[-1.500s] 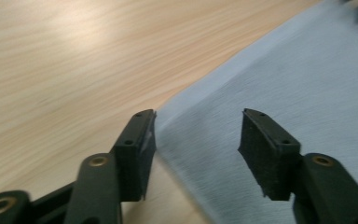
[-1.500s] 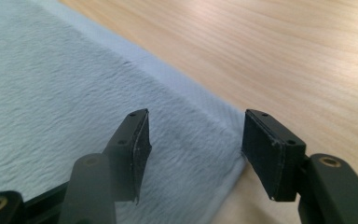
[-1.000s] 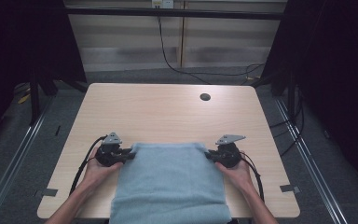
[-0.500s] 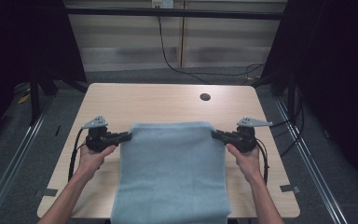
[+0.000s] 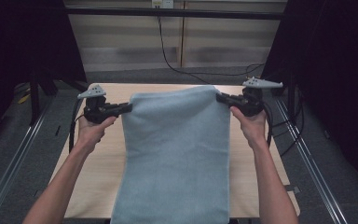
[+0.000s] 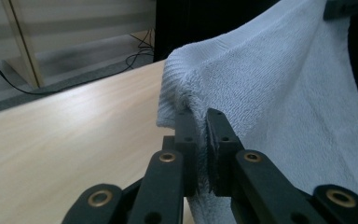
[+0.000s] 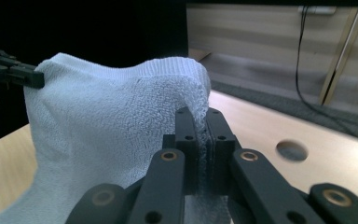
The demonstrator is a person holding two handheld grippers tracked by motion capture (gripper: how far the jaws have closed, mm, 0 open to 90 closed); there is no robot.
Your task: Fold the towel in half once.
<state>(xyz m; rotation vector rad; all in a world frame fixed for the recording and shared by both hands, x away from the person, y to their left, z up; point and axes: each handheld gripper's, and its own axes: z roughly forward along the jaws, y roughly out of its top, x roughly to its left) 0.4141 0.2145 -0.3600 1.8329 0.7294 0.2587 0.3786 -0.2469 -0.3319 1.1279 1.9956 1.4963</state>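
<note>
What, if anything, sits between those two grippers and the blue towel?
Nothing visible does. The left gripper and right gripper are each already shut on a top corner of the towel, which hangs between them above the table.

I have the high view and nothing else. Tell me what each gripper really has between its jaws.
Observer: The left gripper has its jaws pressed together on a corner of the light blue towel; the cloth bunches just above the pads.
Operator: Now the right one.
Observer: The right gripper pinches the opposite corner the same way, with the ribbed hem curling over its jaw tips.
Operator: Report what lies beyond that gripper on the table.
Observer: A round hole in the wooden tabletop, which the raised towel covers in your view.
</note>
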